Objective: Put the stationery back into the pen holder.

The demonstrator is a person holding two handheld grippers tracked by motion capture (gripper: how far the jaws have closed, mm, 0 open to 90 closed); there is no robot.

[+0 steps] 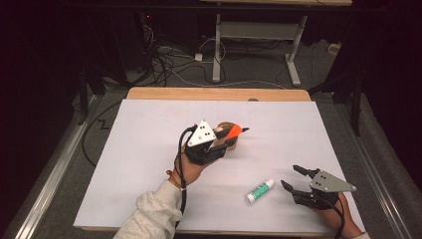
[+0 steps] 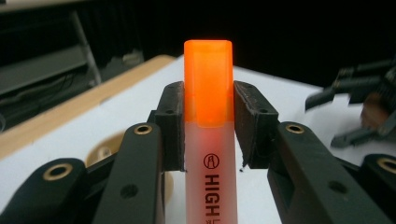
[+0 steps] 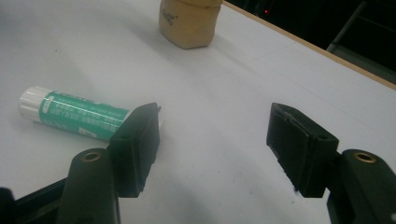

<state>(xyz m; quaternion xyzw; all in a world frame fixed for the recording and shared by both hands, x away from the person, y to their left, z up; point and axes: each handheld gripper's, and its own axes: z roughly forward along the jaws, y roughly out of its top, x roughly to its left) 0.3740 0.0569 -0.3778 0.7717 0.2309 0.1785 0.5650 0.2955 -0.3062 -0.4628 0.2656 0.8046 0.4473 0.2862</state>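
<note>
My left gripper [image 1: 225, 135] is shut on an orange-capped highlighter [image 1: 235, 131] near the middle of the white sheet, held above the table. In the left gripper view the jaws clamp the highlighter [image 2: 208, 93] where the cap meets the pale body, cap pointing away. A tan cup-like holder [image 1: 231, 144] stands just under and beyond it, showing as a holder [image 2: 103, 150] behind the left jaw. My right gripper [image 1: 291, 177] rests open at the front right. A green-and-white glue stick [image 1: 260, 190] lies just left of it, the glue stick [image 3: 70, 114] partly behind the right gripper's [image 3: 212, 130] left jaw.
A white sheet [image 1: 149, 149] covers the wooden table, whose bare far edge [image 1: 219, 93] shows behind it. Beyond the table are a desk frame and floor cables [image 1: 164, 59]. The tan holder [image 3: 189, 21] stands well ahead of my right gripper.
</note>
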